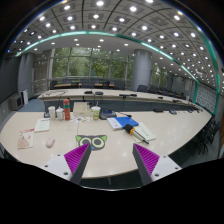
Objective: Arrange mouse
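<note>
My gripper (112, 160) is wide open, holding nothing. Mouse (49, 143), I think, sits far left of my fingers on the table (110, 152). Beyond: cups (52, 112), bottle (67, 109). Risk: a long reach clips the clutter or misjudges the tiny target.

So the counter (110, 150) is a big pale curved one, light top with a darker edge. On it, out beyond the jaws: a small white mouse (50, 143) off on one side, a sheet of paper (42, 126) behind it, and a cluster of cups and bottles (62, 111) further back. Near the middle sits a pale cup (96, 112). On the other side there's a blue item (126, 123) lying on some papers (142, 131). Can't tell what the blue thing is.
</note>
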`<state>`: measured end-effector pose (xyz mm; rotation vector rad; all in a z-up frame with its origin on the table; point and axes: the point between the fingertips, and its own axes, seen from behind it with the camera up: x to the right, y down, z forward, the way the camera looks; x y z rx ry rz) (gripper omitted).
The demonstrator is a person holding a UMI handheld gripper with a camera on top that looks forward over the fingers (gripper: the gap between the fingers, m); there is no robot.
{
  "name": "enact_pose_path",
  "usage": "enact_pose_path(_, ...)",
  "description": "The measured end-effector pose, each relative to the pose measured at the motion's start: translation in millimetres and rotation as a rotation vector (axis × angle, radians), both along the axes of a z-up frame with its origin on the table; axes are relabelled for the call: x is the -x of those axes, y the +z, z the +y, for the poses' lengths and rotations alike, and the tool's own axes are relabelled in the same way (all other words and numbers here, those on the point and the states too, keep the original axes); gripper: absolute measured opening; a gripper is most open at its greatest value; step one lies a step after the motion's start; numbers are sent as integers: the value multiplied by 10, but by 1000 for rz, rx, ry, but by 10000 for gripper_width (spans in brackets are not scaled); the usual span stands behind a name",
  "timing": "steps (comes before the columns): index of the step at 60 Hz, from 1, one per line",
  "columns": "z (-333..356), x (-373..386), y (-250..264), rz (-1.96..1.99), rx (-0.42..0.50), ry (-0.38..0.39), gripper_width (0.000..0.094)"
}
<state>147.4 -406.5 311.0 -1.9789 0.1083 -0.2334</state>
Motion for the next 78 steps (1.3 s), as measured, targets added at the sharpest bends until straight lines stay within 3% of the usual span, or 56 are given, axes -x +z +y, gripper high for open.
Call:
enact_pose_path(10, -22, 130, -378, 4, 51, 0, 853)
enact_pose_path(29, 436, 1238, -1663, 39, 147, 47, 847)
enact_pose_path(44, 1297, 2701, -2549, 159, 199, 137, 854)
enact_pose_path(61, 2631, 3727, -3026, 143, 194, 225, 840)
enact_pose_path(71, 3140, 3854, -3227, 129, 223, 217, 762)
enact_pose_path(76, 3263, 3900, -3223, 104, 219, 231, 639)
enact_pose_path(78, 3284, 3928, -3232, 106, 221, 239, 543)
